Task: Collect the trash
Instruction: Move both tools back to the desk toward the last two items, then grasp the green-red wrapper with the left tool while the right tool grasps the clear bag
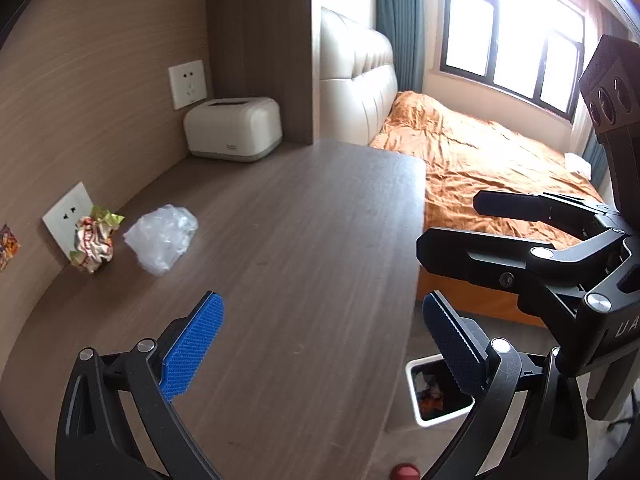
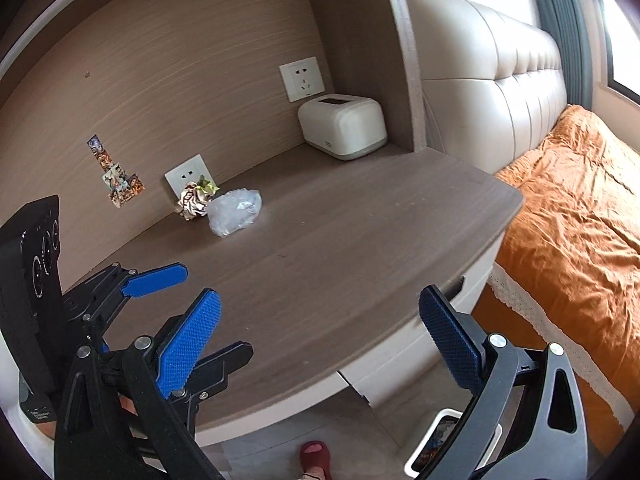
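We see a bed [image 1: 492, 152] with an orange cover running along the far side of the room, and beside it the wooden desk [image 1: 312, 240] where the work is set. On the desk, back in the corner against the wall, stands a white tissue box [image 1: 234, 128], which we take to be no part of the job. On the floor just past the desk's near corner sits a white bin [image 1: 438, 392], and we can make out some crumpled bits already lying in it, so we judge that part of the collecting is done. Two pieces are left on the desk: a clear plastic bag [image 1: 162, 238], crumpled, and touching it on the wall side a scrunched snack wrapper [image 1: 94, 244] that leans against a wall socket [image 1: 66, 214]. Our left gripper [image 1: 320, 344] hovers over the near part of the desk with its blue pads spread wide and nothing between them. Our right gripper [image 2: 320, 340] is likewise spread and empty, out past the desk's edge above the bin. Both are well apart from the two pieces, so both pickups remain.
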